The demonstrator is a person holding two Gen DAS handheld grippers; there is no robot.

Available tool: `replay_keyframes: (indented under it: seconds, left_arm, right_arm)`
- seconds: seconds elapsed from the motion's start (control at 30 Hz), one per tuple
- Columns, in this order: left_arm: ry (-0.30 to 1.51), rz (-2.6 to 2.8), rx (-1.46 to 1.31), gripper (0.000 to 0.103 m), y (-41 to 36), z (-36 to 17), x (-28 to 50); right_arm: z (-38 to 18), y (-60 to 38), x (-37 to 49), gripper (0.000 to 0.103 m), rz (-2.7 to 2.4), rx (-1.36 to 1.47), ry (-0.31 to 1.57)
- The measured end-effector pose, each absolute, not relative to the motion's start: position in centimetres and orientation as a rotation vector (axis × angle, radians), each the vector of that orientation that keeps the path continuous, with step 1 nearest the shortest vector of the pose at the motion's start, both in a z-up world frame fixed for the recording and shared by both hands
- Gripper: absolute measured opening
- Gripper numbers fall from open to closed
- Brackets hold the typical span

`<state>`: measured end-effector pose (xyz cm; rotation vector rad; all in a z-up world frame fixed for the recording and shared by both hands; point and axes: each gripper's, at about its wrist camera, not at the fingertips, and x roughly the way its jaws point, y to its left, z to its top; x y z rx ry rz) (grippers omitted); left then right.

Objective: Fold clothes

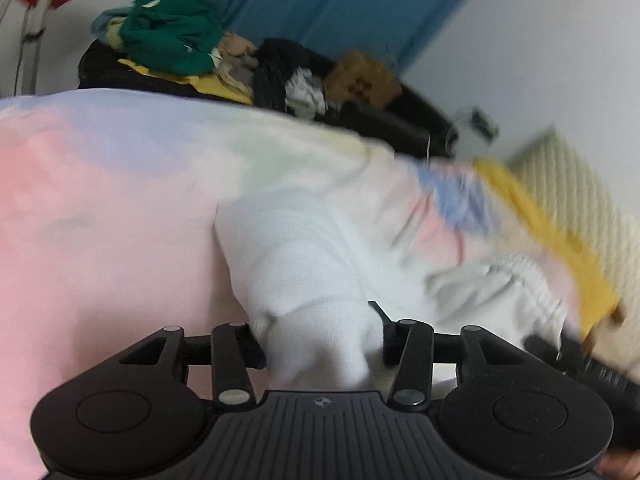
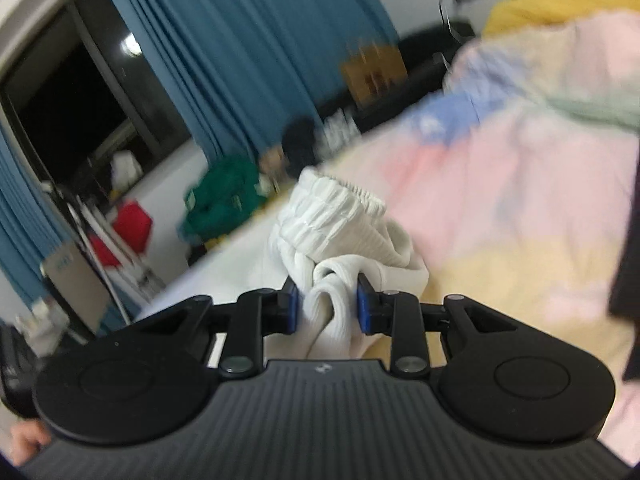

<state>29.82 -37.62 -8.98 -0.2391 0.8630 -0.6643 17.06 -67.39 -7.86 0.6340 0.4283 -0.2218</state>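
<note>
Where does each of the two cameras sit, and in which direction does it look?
Left wrist: on the left gripper, looking along its fingers at the white garment on the pastel bedspread, clothes pile beyond.
Right wrist: on the right gripper, looking at the garment's bunched waistband, blue curtain and window behind; a bit of hand at lower left.
Shared: white garment, bedspread, curtain, green clothing.

Left gripper (image 1: 322, 344) fingertips buried under white garment (image 1: 304, 264), pads hidden, grip hard to confirm. Far clothes pile (image 1: 172, 40) smeared by motion, items indistinct. Brown box (image 1: 362, 78) blurred, print unreadable. In right wrist view, pastel bedspread (image 2: 500, 184) blurred, cut by right edge; window (image 2: 68, 112) contents unclear.
</note>
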Motion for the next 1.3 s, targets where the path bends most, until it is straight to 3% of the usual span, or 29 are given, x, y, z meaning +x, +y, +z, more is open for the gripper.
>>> replay_keyframes:
  seconds: [0.13,0.3,0.6,0.67,0.8,0.87,0.93,0.97,1.3]
  left_arm:
    - [0.903,-0.663,-0.165,0.059,-36.8,-12.3,29.1]
    - [0.878,-0.646,-0.064,0.083,-36.5,-12.8,28.0]
    - [0.759,-0.63,0.085,0.091,-33.9,-1.2,20.8]
    - [0.719,-0.632,0.078,0.102,-32.9,1.5,18.6]
    - [0.61,-0.656,0.084,0.102,-30.4,6.9,12.5]
    - [0.573,-0.676,0.08,0.103,-29.3,9.2,9.3]
    - [0.543,-0.698,0.074,0.103,-28.0,10.9,6.1]
    - [0.528,-0.703,0.086,0.103,-27.2,11.6,4.4]
    - [0.406,-0.608,0.132,0.103,-20.5,12.8,-7.2]
  right_arm:
    - [-10.5,-67.2,15.8,0.032,-0.195,0.638,0.522]
    - [-11.9,-65.4,13.9,0.04,-0.288,0.691,0.607]
    - [-4.3,-62.7,9.7,0.042,-0.398,0.609,0.693]
    - [-1.6,-61.1,8.0,0.042,-0.381,0.554,0.672]
    - [3.5,-57.7,4.5,0.048,-0.345,0.466,0.61]
    - [5.4,-56.0,3.1,0.071,-0.319,0.424,0.581]
    - [7.2,-54.3,1.6,0.087,-0.294,0.39,0.548]
    - [7.9,-53.4,0.7,0.09,-0.288,0.377,0.53]
    - [8.9,-44.2,-6.7,0.09,-0.291,0.29,0.386]
